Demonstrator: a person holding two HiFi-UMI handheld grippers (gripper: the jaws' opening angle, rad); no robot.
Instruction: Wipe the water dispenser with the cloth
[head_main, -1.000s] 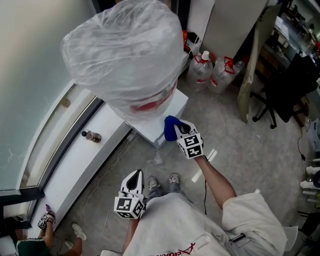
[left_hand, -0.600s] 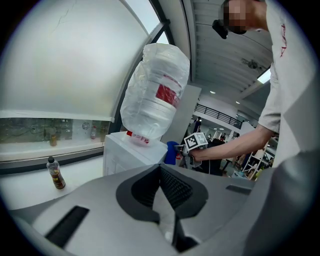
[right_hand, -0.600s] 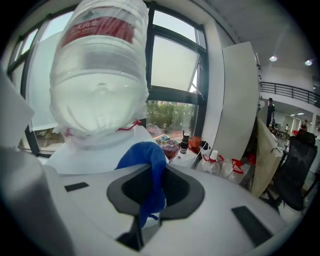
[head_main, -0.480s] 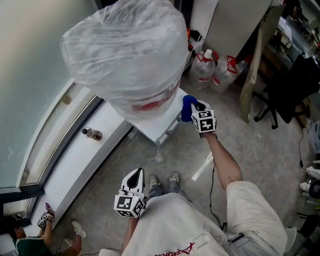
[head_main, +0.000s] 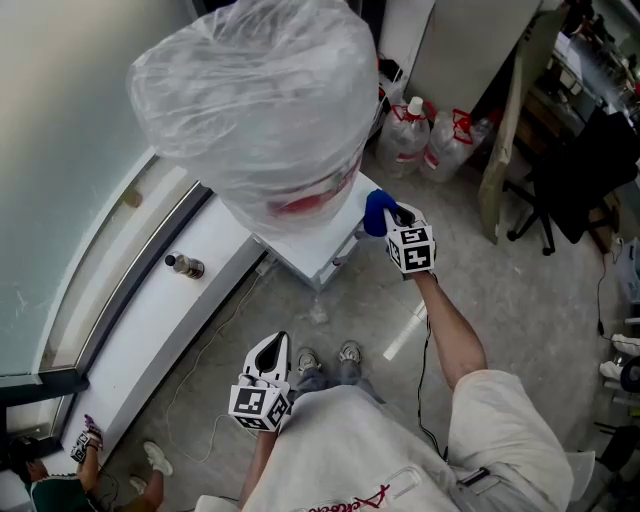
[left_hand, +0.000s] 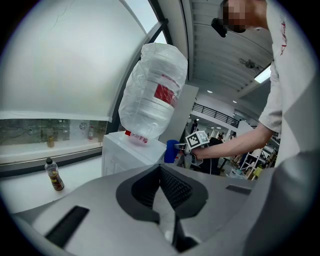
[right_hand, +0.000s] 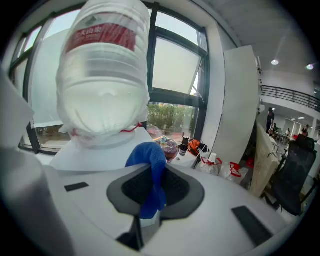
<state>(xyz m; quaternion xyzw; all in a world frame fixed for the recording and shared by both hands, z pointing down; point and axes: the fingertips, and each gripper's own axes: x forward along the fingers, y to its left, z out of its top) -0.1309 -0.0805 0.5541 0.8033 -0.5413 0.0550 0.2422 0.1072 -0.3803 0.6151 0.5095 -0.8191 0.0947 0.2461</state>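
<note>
Bottles (head_main: 425, 142) beside dispenser (head_main: 318, 245), wrapped jug (head_main: 255, 105) atop; R gripper (head_main: 390, 218) clamps cloth (head_main: 375, 211) at corner; L gripper (head_main: 271, 346) closed, empty.

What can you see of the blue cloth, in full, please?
The blue cloth looks like a soft, knitted fabric bunched into a wad. The right tongs are shut on it, with a rounded bulge above the pads and a short tail hanging below. In the head view it sits at the right-hand corner of the water dispenser, by its white top and seemingly against it, though contact cannot be confirmed.
</note>
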